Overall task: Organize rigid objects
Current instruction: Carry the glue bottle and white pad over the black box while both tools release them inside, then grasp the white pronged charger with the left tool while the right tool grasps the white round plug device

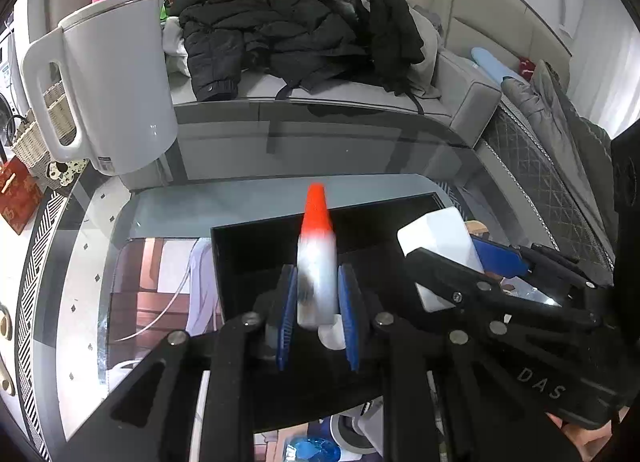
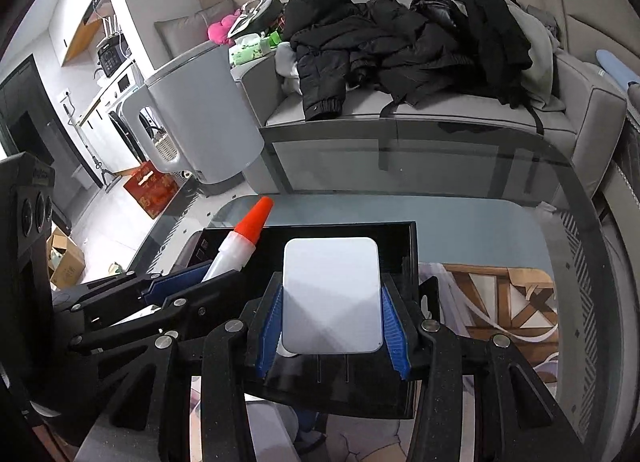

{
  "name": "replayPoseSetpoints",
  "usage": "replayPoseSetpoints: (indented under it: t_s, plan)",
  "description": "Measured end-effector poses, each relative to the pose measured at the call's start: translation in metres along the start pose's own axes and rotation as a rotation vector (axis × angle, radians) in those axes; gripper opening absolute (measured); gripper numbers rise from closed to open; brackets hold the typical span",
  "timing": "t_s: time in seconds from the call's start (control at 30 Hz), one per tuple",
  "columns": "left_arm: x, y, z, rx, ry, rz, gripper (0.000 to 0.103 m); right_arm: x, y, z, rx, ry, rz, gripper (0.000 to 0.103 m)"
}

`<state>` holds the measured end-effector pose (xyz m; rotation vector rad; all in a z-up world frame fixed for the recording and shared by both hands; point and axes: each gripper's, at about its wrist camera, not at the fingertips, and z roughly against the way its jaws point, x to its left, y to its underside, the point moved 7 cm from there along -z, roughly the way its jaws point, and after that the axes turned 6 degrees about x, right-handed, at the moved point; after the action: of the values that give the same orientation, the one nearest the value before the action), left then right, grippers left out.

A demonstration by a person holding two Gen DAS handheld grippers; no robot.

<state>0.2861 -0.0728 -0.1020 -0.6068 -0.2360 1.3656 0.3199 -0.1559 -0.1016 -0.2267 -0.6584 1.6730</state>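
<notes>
My left gripper (image 1: 318, 298) is shut on a white glue bottle (image 1: 316, 262) with an orange-red cone cap, held upright over a black tray (image 1: 256, 250). The bottle also shows in the right wrist view (image 2: 240, 246), between the left gripper's blue pads (image 2: 180, 282). My right gripper (image 2: 332, 318) is shut on a flat white rounded box (image 2: 331, 296), held above the black tray (image 2: 396, 234). In the left wrist view the white box (image 1: 440, 246) sits in the right gripper's fingers (image 1: 500, 262) at the right, just beside my left gripper.
A tall white kettle (image 1: 116, 86) stands on the glass table (image 1: 260, 190) at the far left; it also shows in the right wrist view (image 2: 204, 114). A grey sofa (image 1: 460, 102) piled with black jackets (image 1: 288, 30) lies behind the table. A red box (image 2: 154, 190) sits on the floor.
</notes>
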Motion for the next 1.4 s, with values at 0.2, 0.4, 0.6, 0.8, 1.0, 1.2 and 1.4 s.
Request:
replayPoseSetpoints:
  t_s: [0.2, 0.4, 0.6, 0.8, 1.0, 1.2, 1.4]
  plan:
    - [0.004, 0.000, 0.003, -0.006, -0.018, 0.003, 0.026, 0.000, 0.000, 0.001, -0.001, 0.008, 0.001, 0.045]
    - [0.015, 0.000, 0.011, -0.031, -0.006, 0.039, 0.048, -0.003, -0.001, 0.006, -0.010, 0.006, -0.012, 0.051]
    - [0.011, -0.001, 0.033, -0.068, 0.003, 0.024, 0.048, 0.002, -0.001, 0.021, -0.036, -0.001, 0.006, 0.051]
    - [0.004, 0.006, 0.055, -0.091, 0.017, -0.004, 0.048, 0.005, 0.000, 0.055, -0.088, -0.003, 0.032, 0.051]
    - [-0.007, 0.027, 0.069, -0.067, 0.009, -0.054, 0.049, 0.009, 0.016, 0.083, -0.080, 0.003, 0.081, 0.052]
    - [-0.021, 0.060, 0.067, -0.009, 0.026, -0.126, 0.049, 0.004, 0.046, 0.095, -0.047, 0.020, 0.119, 0.052]
    - [-0.032, 0.105, 0.051, 0.085, 0.030, -0.182, 0.049, -0.003, 0.091, 0.085, 0.050, 0.016, 0.137, 0.052]
